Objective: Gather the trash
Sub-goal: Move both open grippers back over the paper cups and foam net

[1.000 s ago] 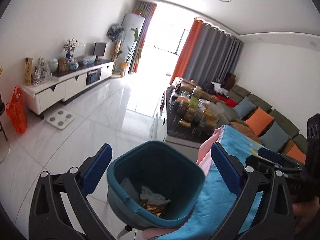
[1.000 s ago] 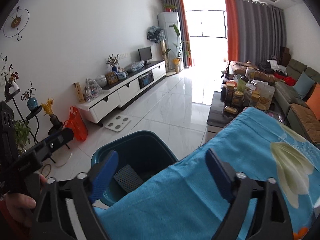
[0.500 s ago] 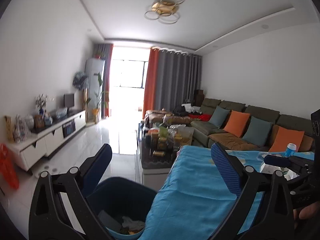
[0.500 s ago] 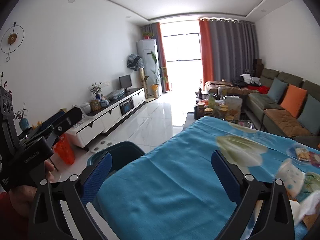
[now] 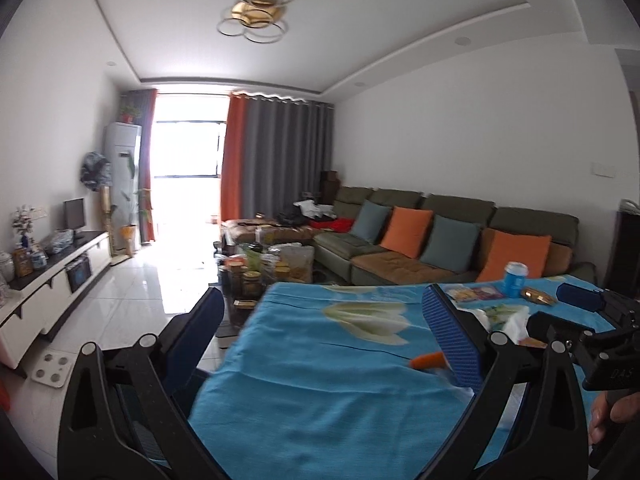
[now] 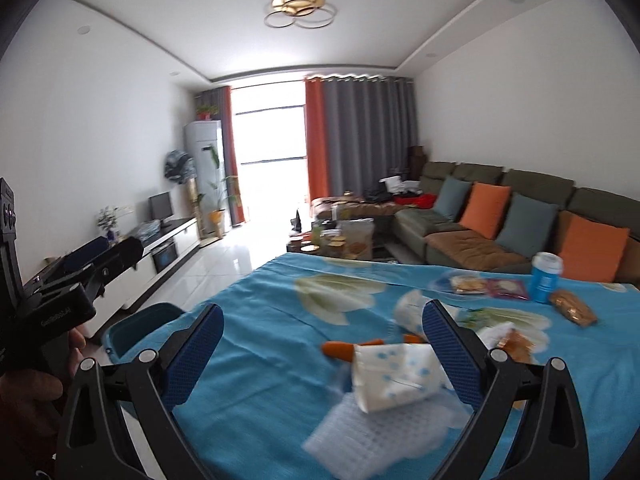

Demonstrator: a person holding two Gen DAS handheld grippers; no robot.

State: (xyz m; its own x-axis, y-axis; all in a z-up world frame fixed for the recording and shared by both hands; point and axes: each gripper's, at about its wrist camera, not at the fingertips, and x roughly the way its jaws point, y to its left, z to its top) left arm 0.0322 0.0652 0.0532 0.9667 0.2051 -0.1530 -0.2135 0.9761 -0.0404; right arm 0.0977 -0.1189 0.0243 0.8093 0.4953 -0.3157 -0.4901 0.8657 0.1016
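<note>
Both cameras have swung up from the bin onto the blue-cloth worktop (image 6: 280, 360).
Teal bin (image 6: 136, 324) sits at the worktop's left edge; left gripper (image 5: 320, 344) spread wide, empty, over the cloth; right gripper (image 6: 322, 354) also wide, empty. Trash lies centre-right: orange scrap (image 6: 338, 350), crumpled dotted paper cup (image 6: 394, 376), white foam mesh (image 6: 360, 428) beneath it, snack wrappers (image 6: 488, 287) and blue can (image 6: 545, 278) toward the far right.
</note>
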